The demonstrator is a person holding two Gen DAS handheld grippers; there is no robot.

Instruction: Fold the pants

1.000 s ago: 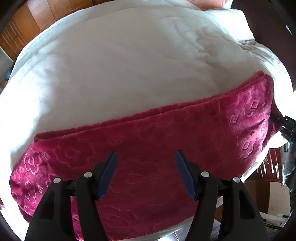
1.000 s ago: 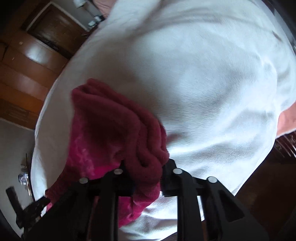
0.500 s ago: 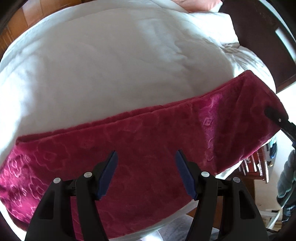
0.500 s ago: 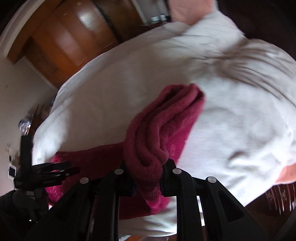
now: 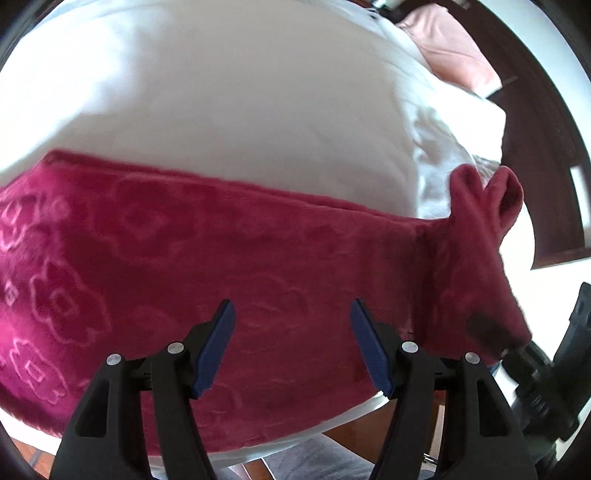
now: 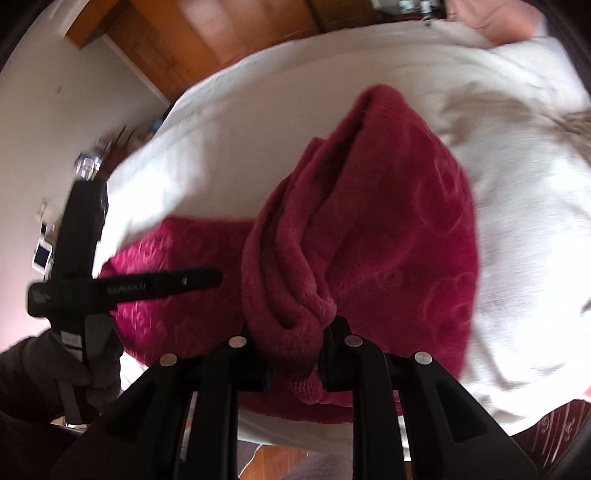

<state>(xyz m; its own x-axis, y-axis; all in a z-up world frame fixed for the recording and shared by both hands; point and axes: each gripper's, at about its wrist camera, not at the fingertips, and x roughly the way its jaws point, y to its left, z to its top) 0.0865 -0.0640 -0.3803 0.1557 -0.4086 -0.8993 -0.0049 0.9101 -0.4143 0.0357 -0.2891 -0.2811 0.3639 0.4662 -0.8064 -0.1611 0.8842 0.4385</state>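
The crimson fleece pants [image 5: 229,258] with an embossed pattern lie in a long band along the near edge of the white bed [image 5: 240,92]. My left gripper [image 5: 291,343] is open and empty, hovering over the middle of the band. My right gripper [image 6: 295,343] is shut on the bunched end of the pants [image 6: 369,236] and holds it raised above the bed. That lifted end shows at the right in the left wrist view [image 5: 480,236]. The left gripper also shows in the right wrist view [image 6: 122,286].
A pink pillow [image 5: 450,48] lies at the far right of the bed. A dark wooden headboard [image 5: 546,155] stands to the right. Wooden wardrobe doors [image 6: 221,33] stand beyond the bed. Small items sit on a surface at the left [image 6: 44,254].
My right gripper has lifted the pants' end and carried it over toward the left, standing that end up. My left gripper has stayed open and shifted along the band.
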